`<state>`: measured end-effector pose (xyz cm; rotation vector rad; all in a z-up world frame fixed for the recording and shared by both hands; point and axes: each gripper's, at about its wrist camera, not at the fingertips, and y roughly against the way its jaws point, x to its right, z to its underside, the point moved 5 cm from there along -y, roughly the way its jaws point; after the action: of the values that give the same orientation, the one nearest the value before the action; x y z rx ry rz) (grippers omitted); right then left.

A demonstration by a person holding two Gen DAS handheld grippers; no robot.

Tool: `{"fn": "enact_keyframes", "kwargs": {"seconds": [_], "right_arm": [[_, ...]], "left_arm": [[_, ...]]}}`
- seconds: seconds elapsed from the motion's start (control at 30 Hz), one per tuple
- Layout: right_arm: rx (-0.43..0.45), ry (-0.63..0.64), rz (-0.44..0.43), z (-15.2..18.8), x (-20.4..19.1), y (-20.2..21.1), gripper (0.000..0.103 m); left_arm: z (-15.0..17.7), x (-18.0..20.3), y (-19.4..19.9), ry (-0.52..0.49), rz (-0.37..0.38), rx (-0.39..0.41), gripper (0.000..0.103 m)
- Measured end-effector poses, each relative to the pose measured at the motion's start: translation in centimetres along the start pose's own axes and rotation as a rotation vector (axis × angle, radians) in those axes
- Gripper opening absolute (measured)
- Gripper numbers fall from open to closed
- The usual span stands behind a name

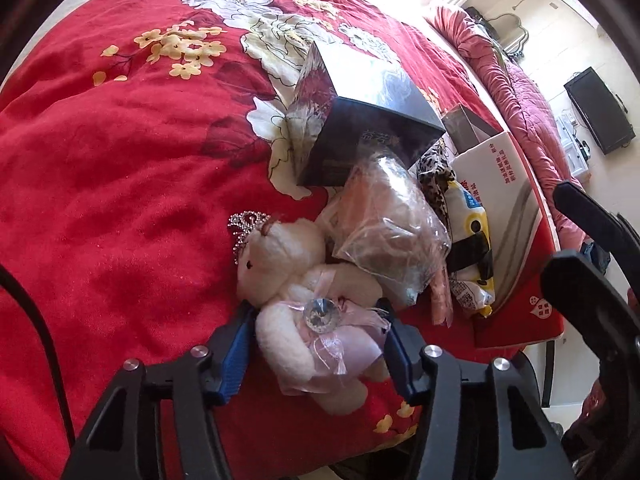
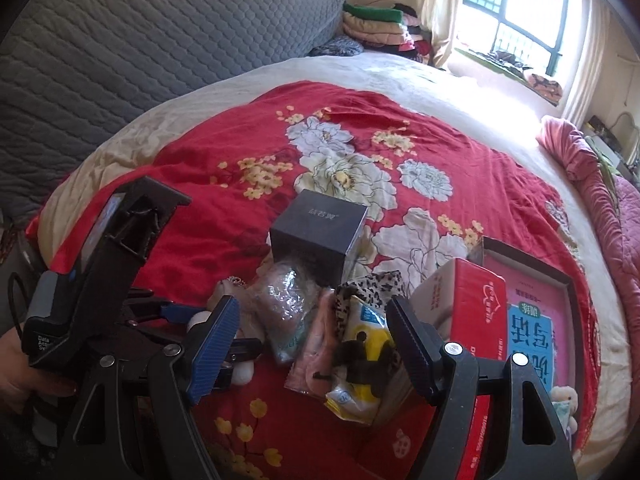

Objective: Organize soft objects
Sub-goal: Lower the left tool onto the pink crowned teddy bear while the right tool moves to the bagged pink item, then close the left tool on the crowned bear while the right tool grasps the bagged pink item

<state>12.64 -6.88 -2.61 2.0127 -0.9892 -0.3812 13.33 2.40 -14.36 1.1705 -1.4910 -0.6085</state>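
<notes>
1. Red floral bedspread (image 1: 120, 184) covers the bed and fills most of both wrist views; all items lie on it.
2. Left gripper (image 1: 316, 332): lower centre of the left wrist frame. Its blue-padded jaws stand about half open on either side of the white teddy bear (image 1: 296, 280). The pads sit at the bear's flanks; the right pad is against the pink ribbon, while firm contact at the left pad cannot be confirmed.
3. The bear lies on its back at lower centre of that frame, wearing a small silver crown (image 1: 248, 226) and a clear gem (image 1: 318, 314) on its ribbon bow.
4. Just right of the bear's head lies a clear plastic bag (image 1: 388, 232) with pinkish-brown contents. Above it stands a dark square box (image 1: 360, 120).
5. Right of the bag are a leopard-print cloth (image 1: 434, 176) and a yellow-and-white packet (image 1: 472, 240), then a red-and-white carton (image 1: 516, 216) at the bed edge.
6. Right gripper (image 2: 312, 340): lower centre of the right wrist frame, jaws wide apart and holding nothing. The yellow-and-white packet (image 2: 360, 344) lies between and beyond the pads, untouched.
7. A pink book (image 2: 536, 320) lies in a dark tray (image 2: 572, 280) at right of that frame.
8. A hand (image 2: 16, 368) grips the left tool at the lower left edge.
</notes>
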Motion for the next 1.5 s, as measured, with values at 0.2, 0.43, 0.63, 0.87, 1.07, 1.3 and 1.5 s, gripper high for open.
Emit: {"fn": "enact_keyframes", "kwargs": {"seconds": [0.2, 0.43, 0.63, 0.87, 1.07, 1.3, 1.5], "right_arm": [[-0.037, -0.005, -0.052, -0.3, 0.0, -2.4, 0.077], [-0.087, 0.084, -0.046, 0.3, -1.5, -5.5, 0.077], [-0.099, 0.134, -0.035, 0.2, -2.7, -7.5, 0.077], [-0.109, 0.134, -0.031, 0.5, -3.0, -8.6, 0.065], [-0.067, 0.054, -0.079, 0.6, -2.3, -6.9, 0.053], [0.035, -0.039, -0.097, -0.1, -0.6, -3.0, 0.052], [0.130, -0.084, -0.093, -0.9, 1.1, 1.2, 0.051]], "left_arm": [[-0.1, -1.8, 1.4, -0.017, -0.009, -0.003, 0.044], [-0.2, -4.0, 3.1, -0.011, -0.045, 0.020, 0.044], [-0.4, -4.7, 3.2, 0.007, -0.032, 0.025, 0.044], [-0.3, -4.6, 3.5, -0.014, -0.052, 0.038, 0.044], [-0.3, -3.6, 4.7, -0.038, -0.054, 0.082, 0.044], [-0.1, -1.9, 7.0, -0.059, -0.053, 0.137, 0.044], [-0.4, 1.2, 9.4, -0.109, -0.047, 0.188, 0.044]]}}
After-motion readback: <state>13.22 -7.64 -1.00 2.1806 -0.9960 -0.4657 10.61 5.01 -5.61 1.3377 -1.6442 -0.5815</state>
